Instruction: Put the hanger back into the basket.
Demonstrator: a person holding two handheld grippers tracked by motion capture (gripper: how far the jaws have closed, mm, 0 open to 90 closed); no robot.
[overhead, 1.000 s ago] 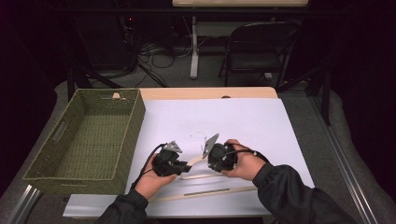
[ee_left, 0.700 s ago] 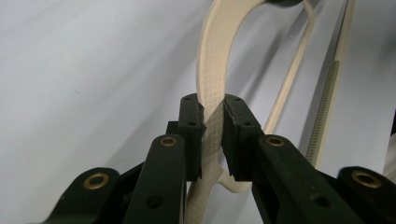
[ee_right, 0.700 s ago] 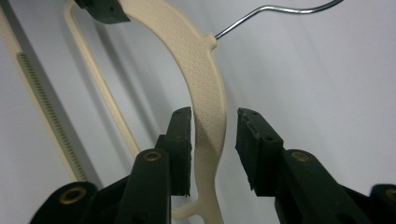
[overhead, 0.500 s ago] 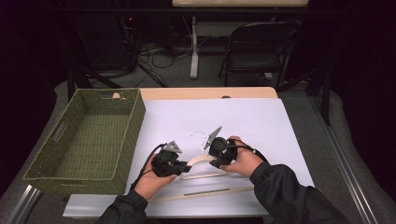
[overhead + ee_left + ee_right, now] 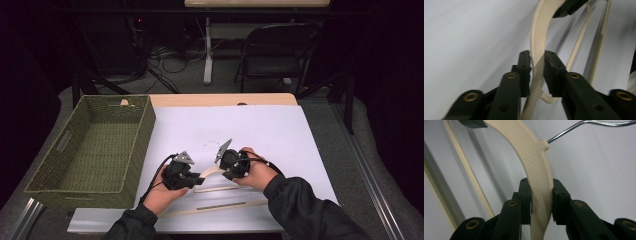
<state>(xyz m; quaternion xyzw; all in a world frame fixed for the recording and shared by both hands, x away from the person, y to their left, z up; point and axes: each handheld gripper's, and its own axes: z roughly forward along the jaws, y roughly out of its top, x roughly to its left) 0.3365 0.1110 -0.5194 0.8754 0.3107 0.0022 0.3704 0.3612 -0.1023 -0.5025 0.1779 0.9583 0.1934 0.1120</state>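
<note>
While both hands sit low over table (image 5: pixel 300 130), left gripper (image 5: pixel 537 65) squeezes one side of cream hanger (image 5: pixel 537 37); right gripper (image 5: pixel 541 195) squeezes other side, near metal hook (image 5: pixel 584 126). Green basket (image 5: pixel 60 185) off left gripper's outer side.

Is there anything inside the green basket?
No, the basket shows only its bare woven floor in the high view, while the hanger lies on the white table, held by both grippers.
</note>
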